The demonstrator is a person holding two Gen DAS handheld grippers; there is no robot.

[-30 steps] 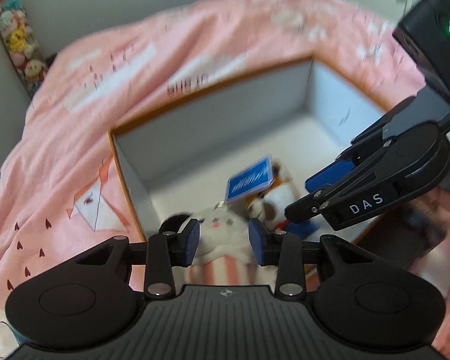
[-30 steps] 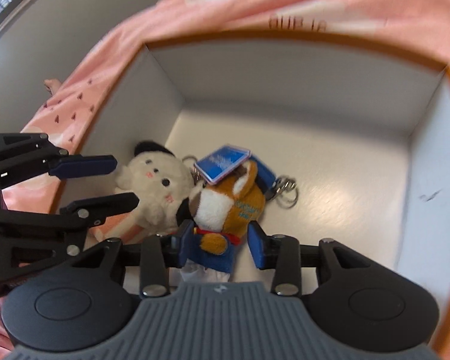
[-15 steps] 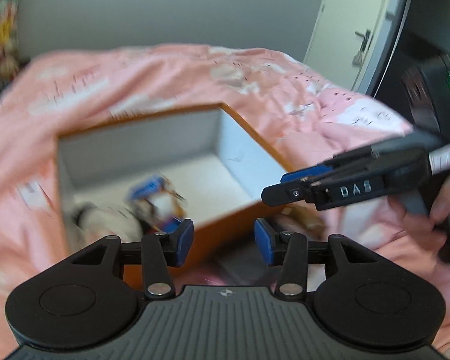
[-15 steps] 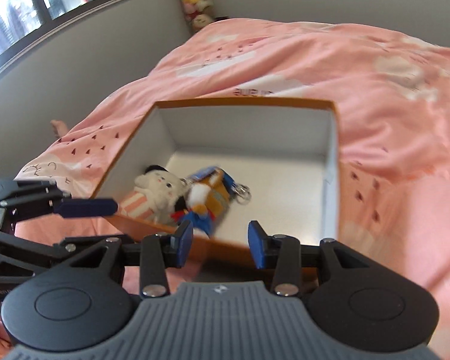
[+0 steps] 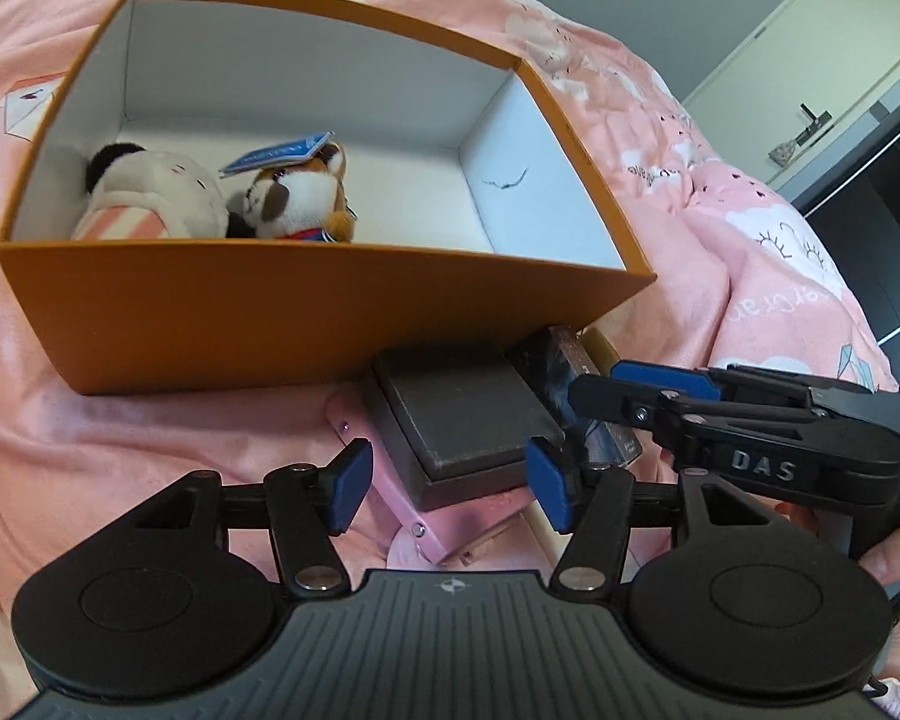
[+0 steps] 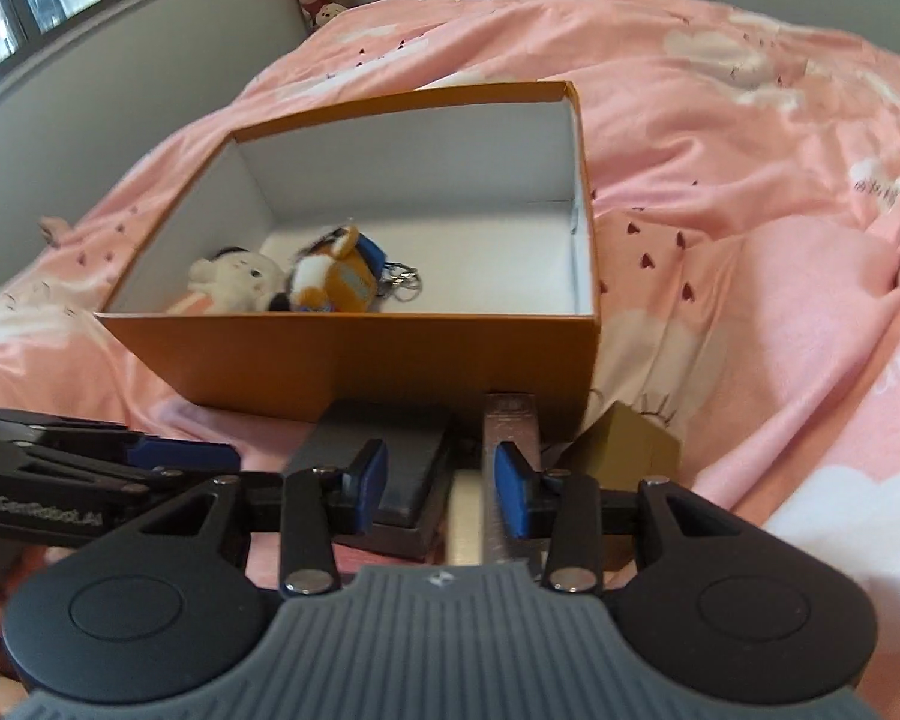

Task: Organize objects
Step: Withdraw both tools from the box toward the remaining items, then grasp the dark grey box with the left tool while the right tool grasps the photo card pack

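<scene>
An orange cardboard box with a white inside sits open on a bed covered by a pink quilt. At the box's left end lie two small plush toys, touching each other: a white one with a black ear and pink-striped body, then to its right a brown-and-white fox-like one with a blue tag on its head and a metal key ring beside it. The rest of the box floor is bare.

In front of the box, on the quilt, more things wait in a row. At the left is a flat dark grey case, its long axis running from the box wall toward the viewer, resting on a pink object only partly visible. Just to its right lies a long narrow dark packet, also pointing at the box, and farthest right a small olive-gold box.

The left gripper hovers over the grey case, and its jaws have just been opening; they stand spread with the case below and between them, not pinched. The right gripper sits over the gap between case and packet, jaws partly apart, holding nothing.

The task looks roughly under halfway: two toys are boxed, and at least three items are left outside.
</scene>
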